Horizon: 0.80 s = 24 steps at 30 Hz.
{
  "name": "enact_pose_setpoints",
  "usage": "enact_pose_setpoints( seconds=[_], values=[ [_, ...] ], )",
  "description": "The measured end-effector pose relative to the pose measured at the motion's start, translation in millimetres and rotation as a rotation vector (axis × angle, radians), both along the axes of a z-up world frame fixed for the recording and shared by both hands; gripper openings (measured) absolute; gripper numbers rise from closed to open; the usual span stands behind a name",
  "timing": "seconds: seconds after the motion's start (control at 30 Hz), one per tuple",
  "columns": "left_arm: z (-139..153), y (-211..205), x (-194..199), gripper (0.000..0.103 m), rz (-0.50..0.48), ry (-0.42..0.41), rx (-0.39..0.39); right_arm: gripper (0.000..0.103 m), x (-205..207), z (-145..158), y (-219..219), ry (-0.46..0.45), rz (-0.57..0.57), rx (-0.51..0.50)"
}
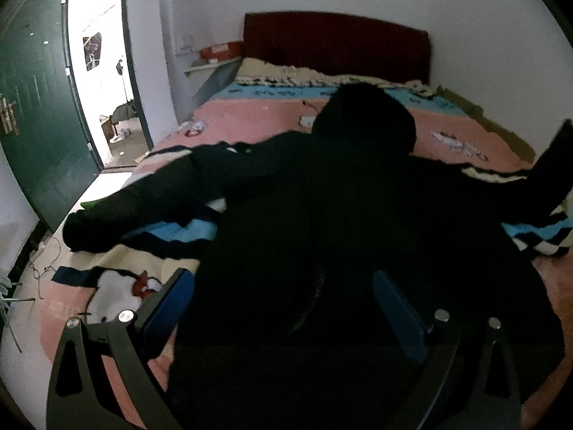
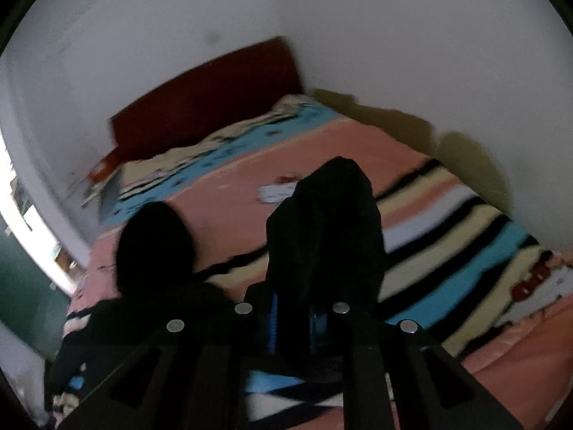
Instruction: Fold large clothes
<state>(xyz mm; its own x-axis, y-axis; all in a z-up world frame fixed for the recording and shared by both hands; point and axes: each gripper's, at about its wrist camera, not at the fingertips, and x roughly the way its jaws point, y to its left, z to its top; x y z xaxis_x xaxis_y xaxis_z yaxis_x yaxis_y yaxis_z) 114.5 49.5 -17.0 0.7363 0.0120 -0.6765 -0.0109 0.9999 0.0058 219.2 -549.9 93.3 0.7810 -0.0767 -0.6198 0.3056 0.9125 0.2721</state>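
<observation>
A large black hooded garment point(image 1: 322, 215) lies spread on the bed, hood point(image 1: 365, 114) toward the headboard, left sleeve point(image 1: 136, 208) stretched out to the left. My left gripper point(image 1: 283, 308) is open over the garment's lower body, blue pads wide apart, holding nothing. My right gripper point(image 2: 293, 319) is shut on the garment's right sleeve point(image 2: 326, 222), whose cuff sticks up beyond the fingers, lifted above the bed. In the right wrist view the hood point(image 2: 154, 247) shows at the left.
The bed has a striped pink, blue and cream blanket point(image 1: 250, 114), also in the right wrist view point(image 2: 447, 236), and a dark red headboard point(image 1: 336, 43) against a white wall. An open green door point(image 1: 39, 114) stands left. Cables lie on the floor point(image 1: 39, 265).
</observation>
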Motion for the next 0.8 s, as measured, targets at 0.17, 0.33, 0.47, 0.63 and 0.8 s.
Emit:
enact_pose_setpoints(
  seconds=[0.17,0.33,0.47,0.63,0.8],
  values=[
    [14.2,15.2,-14.5,0.101,0.019,-0.041,-0.014,0.011,11.2,30.4,89.3,-0.049,0.142,-0.023],
    [14.4,31.7,-25.9,0.101,0.034,-0.053,-0.026,0.011,23.6,45.9,172.5,-0.077,0.275,-0.046],
    [7.6,49.4,-29.9,0.101,0.077,-0.052,-0.029,0.011,29.9,44.5,235.9,-0.078,0.382,-0.049],
    [-0.2,71.8,-30.4,0.101,0.125,-0.045,-0.041,0.011,42.8,21.9,304.7,-0.052,0.506,-0.043],
    [-6.0,86.4,-27.0,0.101,0.165,-0.037,-0.025,0.011,53.7,-20.6,373.1,0.015,0.615,-0.063]
  ],
)
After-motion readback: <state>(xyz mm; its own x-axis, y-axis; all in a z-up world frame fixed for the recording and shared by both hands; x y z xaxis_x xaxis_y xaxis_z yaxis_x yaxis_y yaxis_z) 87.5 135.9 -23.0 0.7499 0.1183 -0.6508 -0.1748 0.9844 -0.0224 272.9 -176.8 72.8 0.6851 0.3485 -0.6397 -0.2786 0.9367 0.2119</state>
